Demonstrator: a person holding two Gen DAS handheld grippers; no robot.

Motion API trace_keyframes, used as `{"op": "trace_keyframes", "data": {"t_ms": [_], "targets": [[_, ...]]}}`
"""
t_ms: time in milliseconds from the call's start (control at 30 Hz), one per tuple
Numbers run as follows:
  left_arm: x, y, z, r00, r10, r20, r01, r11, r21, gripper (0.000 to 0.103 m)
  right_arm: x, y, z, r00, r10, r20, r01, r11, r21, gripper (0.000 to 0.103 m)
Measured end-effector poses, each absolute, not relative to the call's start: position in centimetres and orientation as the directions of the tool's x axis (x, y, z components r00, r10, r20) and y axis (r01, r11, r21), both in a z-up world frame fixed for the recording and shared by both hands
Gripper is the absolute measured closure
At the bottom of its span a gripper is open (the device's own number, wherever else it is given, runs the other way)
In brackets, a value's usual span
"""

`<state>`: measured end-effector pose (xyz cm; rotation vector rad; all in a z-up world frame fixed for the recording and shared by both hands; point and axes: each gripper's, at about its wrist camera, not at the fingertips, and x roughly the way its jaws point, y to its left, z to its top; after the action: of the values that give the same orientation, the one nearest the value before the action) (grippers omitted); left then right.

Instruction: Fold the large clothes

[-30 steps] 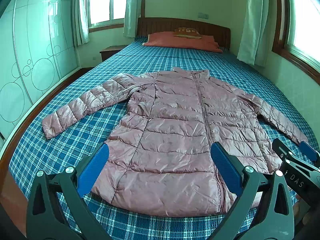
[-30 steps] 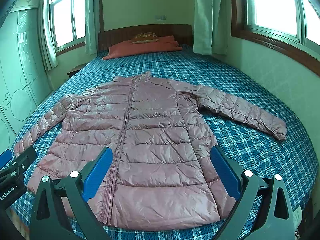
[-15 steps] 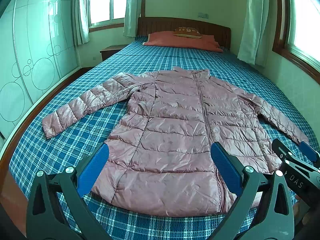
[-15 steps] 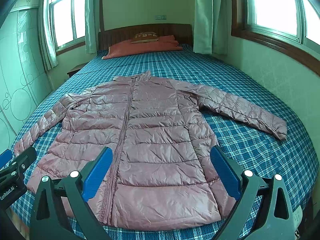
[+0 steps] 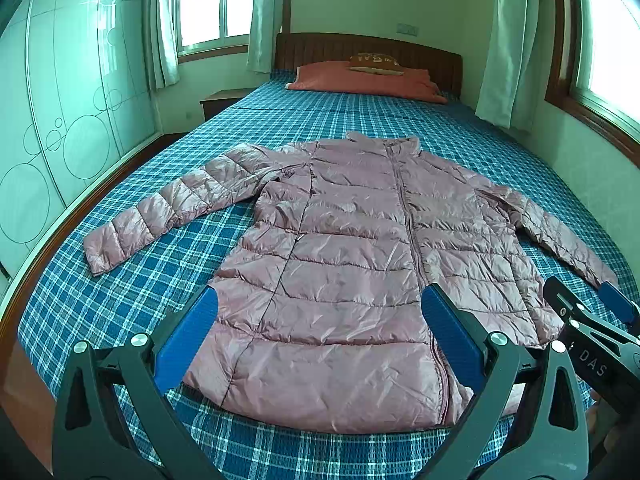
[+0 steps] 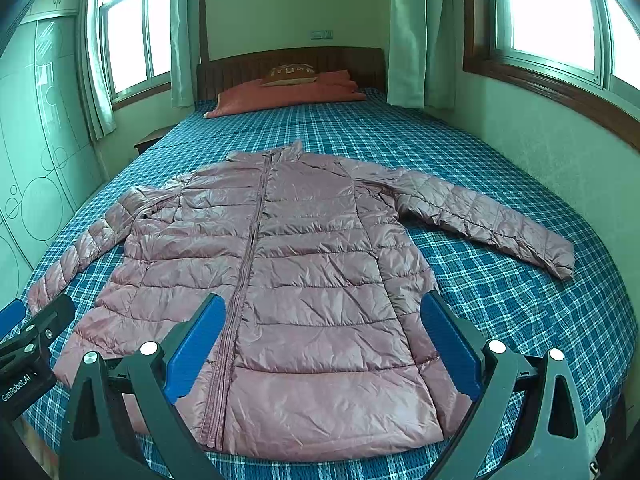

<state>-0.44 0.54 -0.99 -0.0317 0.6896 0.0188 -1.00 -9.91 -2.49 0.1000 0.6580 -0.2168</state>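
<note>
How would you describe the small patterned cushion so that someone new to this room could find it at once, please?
Start at the bed with the blue checked cover and look to its far end, by the dark wooden headboard. There lies an orange-red pillow; the cushion sits on top, smaller, brownish and pale-patterned, unlike the plain pillow.

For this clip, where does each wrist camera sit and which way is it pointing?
Left wrist view: sits behind the left claw, open, looking up the bed toward the headboard, over the pink puffer jacket; the right claw shows at its right edge.
Right wrist view: sits behind the right claw, open, facing the same way from further right; the left claw's tip shows at its left edge.
Shared: jacket lying flat with sleeves spread, plaid bed, orange pillow, headboard.
</note>
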Motion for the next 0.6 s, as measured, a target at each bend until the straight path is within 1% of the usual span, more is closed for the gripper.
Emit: {"op": "trace_keyframes", "data": {"t_ms": [467, 600], "targets": [[-0.6, 0.8, -1.5, 0.772, 0.009, -0.635, -0.031, 0.999, -0.023, 0.002, -0.9, -9.5, -3.1, 0.766, -0.167, -0.621, 0.234, 0.972, 0.027, 0.006], [0.7, 1.8, -2.4, 0.761, 0.019, -0.649, -0.063, 0.997, -0.046, 0.002, -0.3, -10.6, -3.8, 0.754, -0.174, -0.634, 0.251, 0.967, 0.033, 0.006]]}}
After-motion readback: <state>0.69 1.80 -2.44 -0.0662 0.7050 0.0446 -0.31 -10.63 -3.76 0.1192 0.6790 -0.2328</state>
